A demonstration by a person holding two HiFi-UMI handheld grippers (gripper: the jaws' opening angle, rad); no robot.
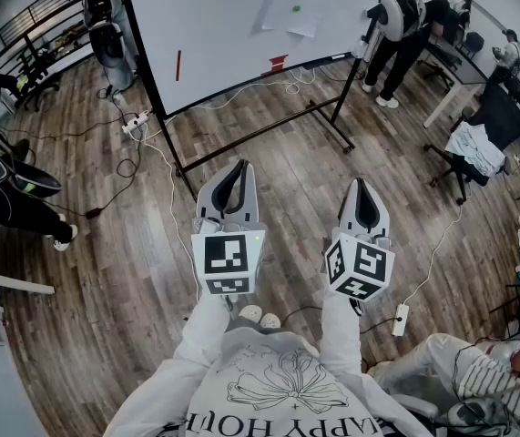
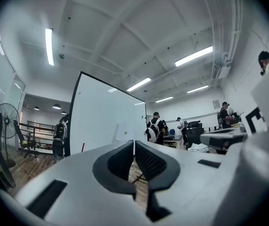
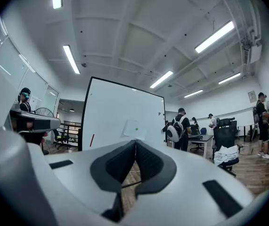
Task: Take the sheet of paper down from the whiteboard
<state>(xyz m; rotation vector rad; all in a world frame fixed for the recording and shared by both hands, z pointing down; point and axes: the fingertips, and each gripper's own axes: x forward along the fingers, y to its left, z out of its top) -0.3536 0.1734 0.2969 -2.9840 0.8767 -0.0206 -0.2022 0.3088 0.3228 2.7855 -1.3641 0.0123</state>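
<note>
Head view, approach step: left gripper [image 1: 239,164] and right gripper [image 1: 360,183] low in frame, jaws pressed together and empty, well apart from the sheet of paper [image 1: 278,13] at upper centre on the whiteboard [image 1: 205,25]; next, likely stepping closer, spreading jaws.

Bright, even light from ceiling strip lamps [image 3: 70,59]; fisheye bending at edges, dark vignetted corners.
</note>
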